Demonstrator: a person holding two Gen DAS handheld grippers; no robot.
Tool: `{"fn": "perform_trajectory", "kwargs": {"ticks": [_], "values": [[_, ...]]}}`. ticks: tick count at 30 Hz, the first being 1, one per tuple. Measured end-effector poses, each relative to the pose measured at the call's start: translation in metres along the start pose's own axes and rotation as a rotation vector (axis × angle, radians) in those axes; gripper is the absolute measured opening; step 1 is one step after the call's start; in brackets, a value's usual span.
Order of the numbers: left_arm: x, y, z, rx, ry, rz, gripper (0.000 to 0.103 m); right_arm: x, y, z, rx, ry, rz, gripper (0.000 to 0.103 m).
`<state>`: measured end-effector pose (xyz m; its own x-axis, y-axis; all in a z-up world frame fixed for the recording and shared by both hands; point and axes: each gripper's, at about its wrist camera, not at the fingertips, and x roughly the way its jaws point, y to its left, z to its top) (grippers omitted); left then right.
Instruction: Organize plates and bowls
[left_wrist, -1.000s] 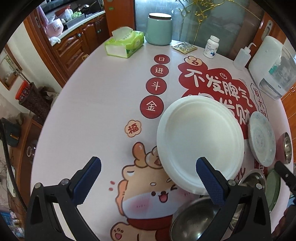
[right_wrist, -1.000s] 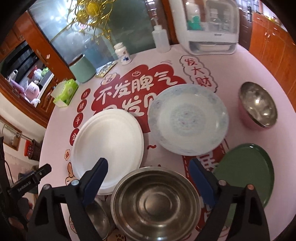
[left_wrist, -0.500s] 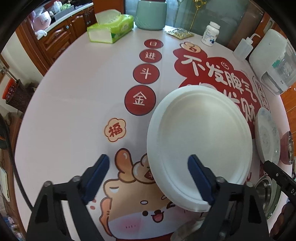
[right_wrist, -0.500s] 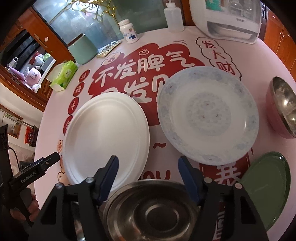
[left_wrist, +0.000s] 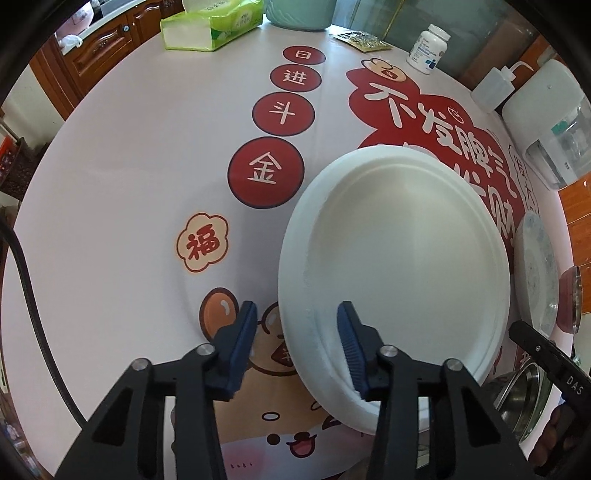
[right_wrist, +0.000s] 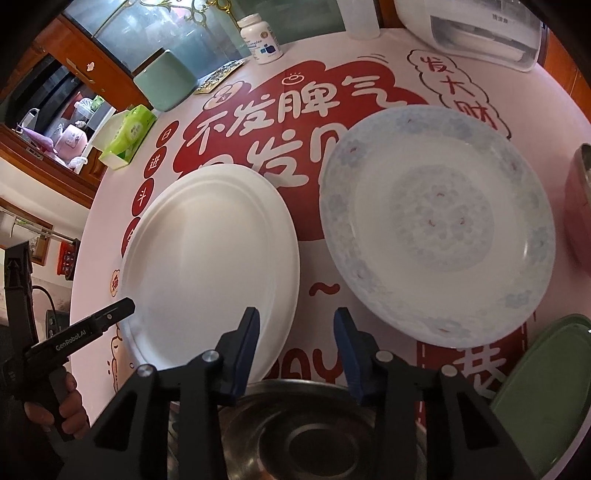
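You have both grippers low over the table, and their jaws have just been closing. The left gripper (left_wrist: 297, 338) stands astride the near left rim of the white plate (left_wrist: 399, 266): one pad is over the well, the other over the tablecloth (left_wrist: 129, 166), and neither presses yet, so it is released, with the rim between its jaws. The right gripper (right_wrist: 295, 341) is also released; between its jaws is only bare cloth, beside the right edge of the white plate and just above the far rim of the steel bowl (right_wrist: 299, 439). I judge that you mean to take the white plate first. Go lower until the outer pad is under the lip, then close firmly, because the rim is thin and smooth and can slip. The plate looks matte, light, with a raised ring, perhaps pulp or foam. The patterned plate (right_wrist: 436, 236) next to it is glossy and probably heavier. The green plate (right_wrist: 546, 391) lies near the right edge.
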<state>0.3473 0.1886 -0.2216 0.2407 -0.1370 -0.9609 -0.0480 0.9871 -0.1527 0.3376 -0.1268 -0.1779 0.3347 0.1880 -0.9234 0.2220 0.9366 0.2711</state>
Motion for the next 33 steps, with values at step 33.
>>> {"fn": "perform_trajectory", "kwargs": {"ticks": [33], "values": [[0.008,-0.006,0.005,0.063,-0.036,0.003,0.025,0.020,0.000,0.003,-0.042,0.000,0.098,0.021]]}}
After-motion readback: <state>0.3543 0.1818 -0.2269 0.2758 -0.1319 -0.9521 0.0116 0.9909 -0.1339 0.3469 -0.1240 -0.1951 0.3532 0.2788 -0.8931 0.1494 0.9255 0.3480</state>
